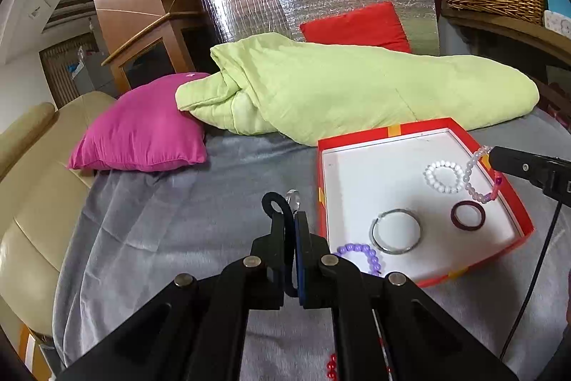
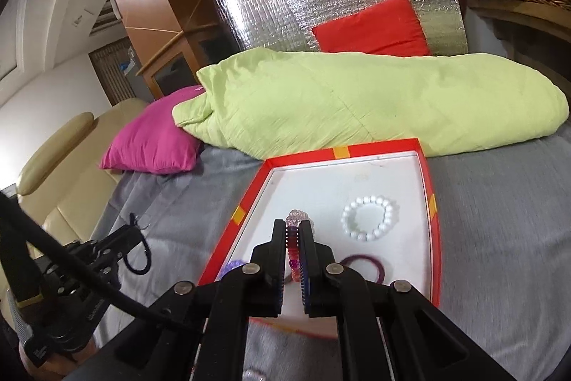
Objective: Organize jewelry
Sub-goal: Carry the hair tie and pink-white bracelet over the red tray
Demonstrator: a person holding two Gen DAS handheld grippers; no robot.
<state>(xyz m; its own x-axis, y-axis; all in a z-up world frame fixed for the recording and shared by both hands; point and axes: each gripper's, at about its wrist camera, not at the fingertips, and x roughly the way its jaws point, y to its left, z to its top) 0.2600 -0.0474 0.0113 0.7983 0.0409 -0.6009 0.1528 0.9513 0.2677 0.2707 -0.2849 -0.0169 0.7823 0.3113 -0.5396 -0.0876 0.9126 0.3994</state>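
On grey blanket [image 1: 178, 220], red box [image 1: 392, 129], green quilt [image 1: 339, 88]

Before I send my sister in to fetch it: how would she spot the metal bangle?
On the grey bedspread lies a shallow red box with a white floor. The metal bangle lies flat near its front edge, beside a dark maroon ring and in front of a white bead bracelet. It is the only thin, shiny silver hoop; the others are beaded or dark.
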